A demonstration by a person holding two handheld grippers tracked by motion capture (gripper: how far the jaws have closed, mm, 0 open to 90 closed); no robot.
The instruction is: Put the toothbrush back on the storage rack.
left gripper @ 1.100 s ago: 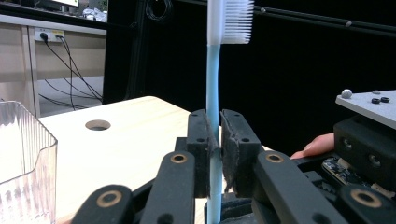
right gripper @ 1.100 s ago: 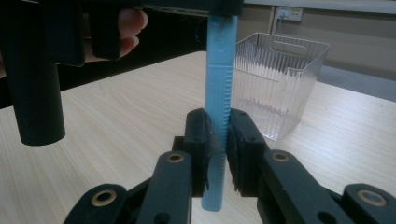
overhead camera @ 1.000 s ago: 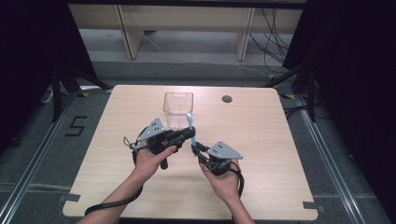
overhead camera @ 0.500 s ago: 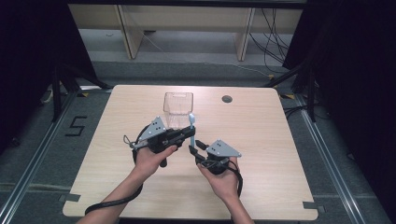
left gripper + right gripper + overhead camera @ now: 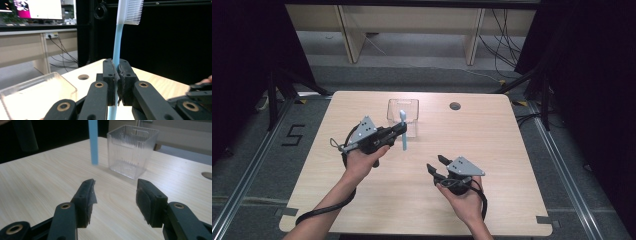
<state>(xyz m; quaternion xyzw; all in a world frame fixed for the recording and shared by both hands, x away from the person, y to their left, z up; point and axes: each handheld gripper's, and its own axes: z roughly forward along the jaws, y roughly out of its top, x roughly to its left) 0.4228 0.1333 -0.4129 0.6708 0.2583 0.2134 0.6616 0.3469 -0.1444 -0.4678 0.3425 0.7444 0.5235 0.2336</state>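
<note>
The right gripper [image 5: 435, 163] has let go and drawn back toward the tabletop's [image 5: 512, 150] near edge, its jaws just opened wide with nothing between them; the left gripper [image 5: 401, 129] clamps the one toothbrush [image 5: 403, 130] (upright) near the one clear box [image 5: 403, 116].

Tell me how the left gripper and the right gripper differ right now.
The left gripper is shut on the blue toothbrush, held upright beside the clear plastic box; the right gripper holds nothing, its jaws having just been opening. The left is raised near the box; the right sits lower, nearer the person. Both have black jaws and a grey plate.

Before us, our light-blue plastic toothbrush with its white bristled head [image 5: 130, 11], clear ribbed plastic box [image 5: 132, 150], pale wood-grain worktop [image 5: 512, 145].
</note>
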